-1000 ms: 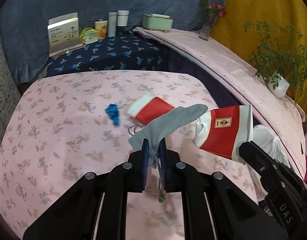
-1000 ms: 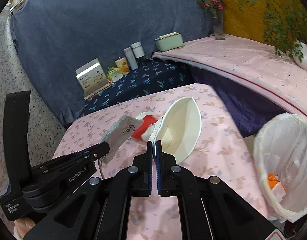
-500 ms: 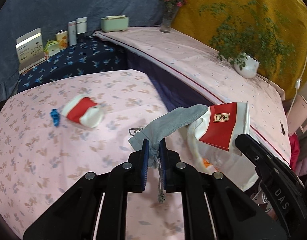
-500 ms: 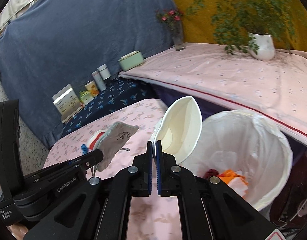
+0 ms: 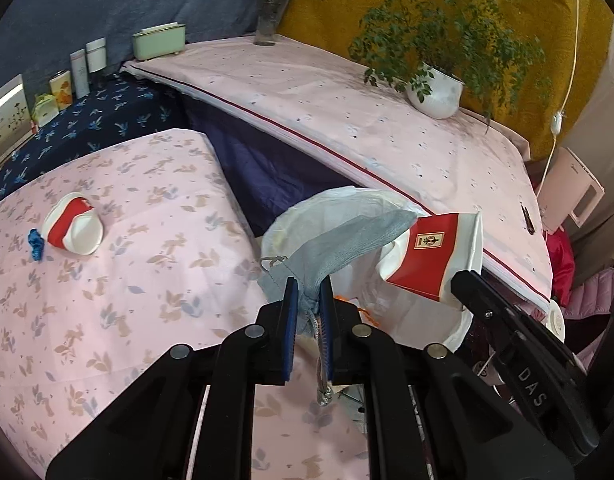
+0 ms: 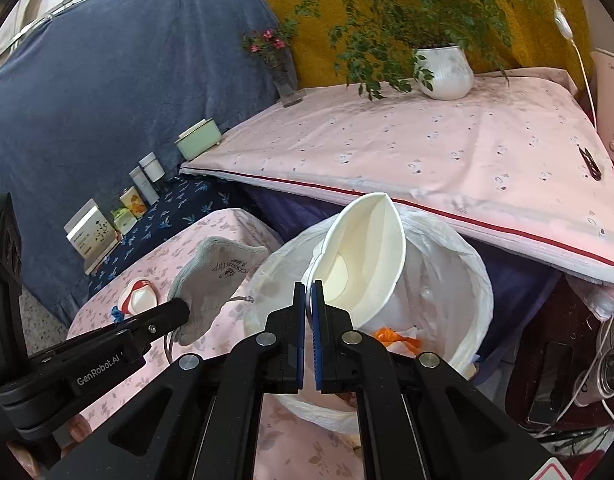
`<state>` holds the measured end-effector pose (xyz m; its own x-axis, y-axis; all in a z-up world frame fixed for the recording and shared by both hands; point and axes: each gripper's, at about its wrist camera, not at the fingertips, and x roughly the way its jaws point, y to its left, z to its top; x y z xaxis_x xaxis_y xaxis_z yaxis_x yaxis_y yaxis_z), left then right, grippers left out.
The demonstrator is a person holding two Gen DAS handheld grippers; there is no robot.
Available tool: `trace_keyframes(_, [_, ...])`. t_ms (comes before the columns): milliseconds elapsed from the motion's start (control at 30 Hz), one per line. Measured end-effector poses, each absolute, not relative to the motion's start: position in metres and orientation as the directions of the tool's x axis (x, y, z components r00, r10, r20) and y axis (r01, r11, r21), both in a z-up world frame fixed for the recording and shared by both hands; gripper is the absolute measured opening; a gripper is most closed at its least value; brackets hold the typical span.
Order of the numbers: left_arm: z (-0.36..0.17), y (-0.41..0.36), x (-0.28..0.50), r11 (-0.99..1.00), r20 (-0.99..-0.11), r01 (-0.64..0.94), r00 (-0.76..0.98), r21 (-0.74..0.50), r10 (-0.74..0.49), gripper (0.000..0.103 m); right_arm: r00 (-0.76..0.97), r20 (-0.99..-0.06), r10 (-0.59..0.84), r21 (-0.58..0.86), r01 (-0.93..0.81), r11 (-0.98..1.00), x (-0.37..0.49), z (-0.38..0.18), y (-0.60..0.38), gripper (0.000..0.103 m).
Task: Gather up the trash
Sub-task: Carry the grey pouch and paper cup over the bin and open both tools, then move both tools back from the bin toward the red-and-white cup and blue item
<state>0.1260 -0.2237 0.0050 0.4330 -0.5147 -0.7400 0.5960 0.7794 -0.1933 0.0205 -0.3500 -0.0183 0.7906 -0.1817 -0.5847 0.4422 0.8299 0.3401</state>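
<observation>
The left gripper (image 5: 306,304) pinches one soft grey fabric mask (image 5: 347,240). The right gripper (image 6: 308,300) clamps one squashed paper cup (image 6: 367,256) above the white-lined bin (image 6: 459,280); a second cup (image 5: 73,228) lies far left.

bin (image 6: 459,256) contents mostly hidden behind cup (image 6: 367,256); perhaps orange scraps.
</observation>
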Motion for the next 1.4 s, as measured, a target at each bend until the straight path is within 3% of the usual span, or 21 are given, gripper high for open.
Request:
trace_keyframes(267, [-0.001,-0.242,0.123,0.758,-0.751,0.617,0.396,-0.209,-0.529,0.013,0.784,-0.592,-0.188,0.355,0.463,0.812,0.016,-0.025,-0.361,0.004])
trace_keyframes(400, [-0.001,-0.244,0.124,0.765,-0.749,0.612,0.408,-0.2,-0.522,0.033,0.782,-0.591,-0.199,0.351,0.47,0.81,0.016,-0.026,-0.364,0.005])
trace_keyframes(733, [0.002,-0.236,0.126,0.786,-0.744,0.592,0.443,-0.175,-0.5,0.05,0.786,-0.586,-0.196,0.352,0.465,0.813,0.018,-0.023,-0.361,0.01])
trace_keyframes(1033, [0.004,-0.223,0.131,0.806,-0.742,0.568,0.465,-0.168,-0.483,0.052,0.792,-0.582,-0.185,0.343,0.446,0.827,0.025,-0.017,-0.351,0.011])
trace_keyframes(1200, [0.005,-0.214,0.134,0.815,-0.738,0.555,0.478,-0.167,-0.477,0.052,0.795,-0.577,-0.188,0.334,0.44,0.834,0.028,-0.013,-0.343,0.025])
trace_keyframes(1400, [0.005,-0.198,0.138,0.83,-0.736,0.531,0.492,-0.17,-0.465,0.052,0.794,-0.58,-0.181,0.322,0.428,0.845,0.034,-0.012,-0.332,0.026])
